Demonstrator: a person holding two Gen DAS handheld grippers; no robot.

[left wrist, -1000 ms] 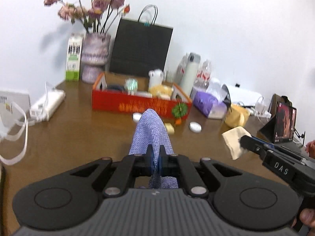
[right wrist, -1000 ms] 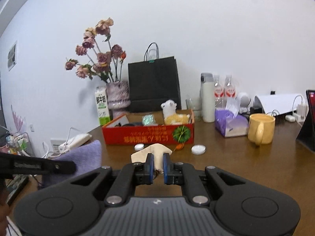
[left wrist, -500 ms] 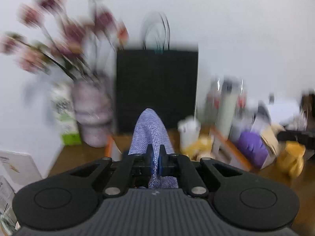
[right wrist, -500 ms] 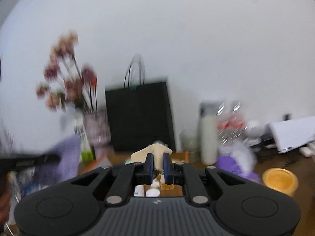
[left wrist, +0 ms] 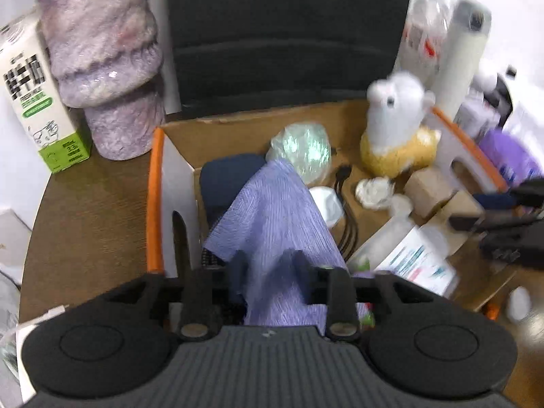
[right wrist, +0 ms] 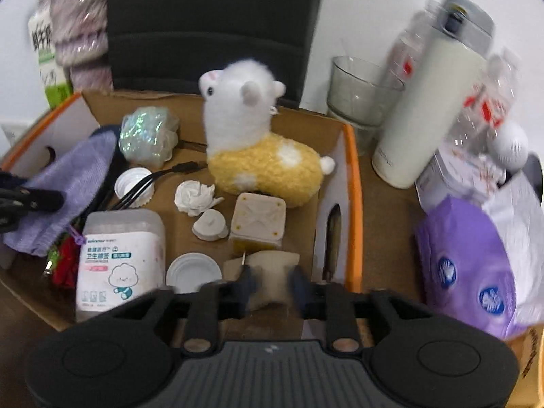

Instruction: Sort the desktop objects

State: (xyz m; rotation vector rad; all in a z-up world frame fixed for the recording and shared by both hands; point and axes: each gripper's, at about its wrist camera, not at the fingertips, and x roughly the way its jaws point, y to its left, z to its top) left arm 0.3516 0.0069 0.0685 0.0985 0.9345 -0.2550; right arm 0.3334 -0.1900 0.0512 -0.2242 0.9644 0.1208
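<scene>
Both grippers hang over the orange-edged cardboard box [left wrist: 154, 183], which also shows in the right wrist view [right wrist: 353, 183]. My left gripper [left wrist: 268, 268] is open, its jaws apart, with the purple knitted cloth [left wrist: 275, 217] lying between them over the box's left part. The cloth also shows in the right wrist view [right wrist: 68, 183]. My right gripper [right wrist: 270, 282] is open, with the beige cloth [right wrist: 272, 273] between its spread jaws at the box's front right. The box holds a plush alpaca [right wrist: 258, 142], a cotton-swab box [right wrist: 120, 258], caps and small items.
A black paper bag [left wrist: 289, 34] stands behind the box. A purple vase [left wrist: 105, 57] and a milk carton [left wrist: 34, 102] stand at the left. A white thermos [right wrist: 431, 108], a glass [right wrist: 360, 91], bottles and a purple tissue pack [right wrist: 469, 265] stand at the right.
Both grippers moved forward from the table's front to over the box. Both opened; the purple and beige cloths, gripped before, now lie between spread jaws.
</scene>
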